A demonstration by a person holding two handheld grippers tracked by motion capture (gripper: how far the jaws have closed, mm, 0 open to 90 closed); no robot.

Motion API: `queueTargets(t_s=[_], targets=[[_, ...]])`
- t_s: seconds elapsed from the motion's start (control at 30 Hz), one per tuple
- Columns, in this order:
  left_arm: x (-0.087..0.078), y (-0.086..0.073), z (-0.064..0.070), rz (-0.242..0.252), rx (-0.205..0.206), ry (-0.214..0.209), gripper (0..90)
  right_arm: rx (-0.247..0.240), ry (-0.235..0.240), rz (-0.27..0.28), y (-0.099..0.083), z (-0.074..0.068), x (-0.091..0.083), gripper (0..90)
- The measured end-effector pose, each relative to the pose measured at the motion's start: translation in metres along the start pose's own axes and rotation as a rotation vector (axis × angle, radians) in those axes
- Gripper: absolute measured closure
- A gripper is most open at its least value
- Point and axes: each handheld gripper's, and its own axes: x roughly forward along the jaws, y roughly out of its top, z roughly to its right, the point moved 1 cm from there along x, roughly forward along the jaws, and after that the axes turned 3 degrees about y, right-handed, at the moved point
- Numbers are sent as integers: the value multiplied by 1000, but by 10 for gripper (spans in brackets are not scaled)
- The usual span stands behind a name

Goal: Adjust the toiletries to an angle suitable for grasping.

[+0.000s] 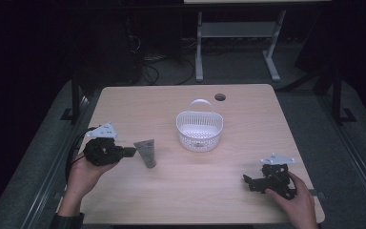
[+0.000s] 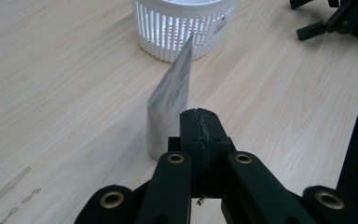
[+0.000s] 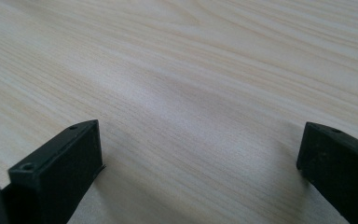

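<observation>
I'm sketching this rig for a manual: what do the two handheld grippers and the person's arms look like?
Both the left gripper and the right gripper are black with two blocky jaws, brass-coloured pivot pins and a grey three-cornered plate on top. A black cable trails from the left one. A dark sleeve cuff covers the left forearm.

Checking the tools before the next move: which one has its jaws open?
The right tool, near the table's right front corner; its jaws stand wide apart. The left tool, beside the tube, is shut.
</observation>
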Motion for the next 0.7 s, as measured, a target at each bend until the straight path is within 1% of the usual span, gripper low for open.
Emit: queueTargets(t_s=[0.17, 0.4, 0.43, 0.7], targets=[[3, 3, -4, -5, -2, 9, 896, 1, 0, 0, 0, 0, 0, 0], [6, 8, -10, -27, 2, 36, 896, 0, 0, 0, 0, 0, 0, 0], [7, 9, -12, -29, -4, 41, 896, 0, 0, 0, 0, 0, 0, 0], [9, 13, -16, -37, -1, 57, 896, 1, 0, 0, 0, 0, 0, 0]])
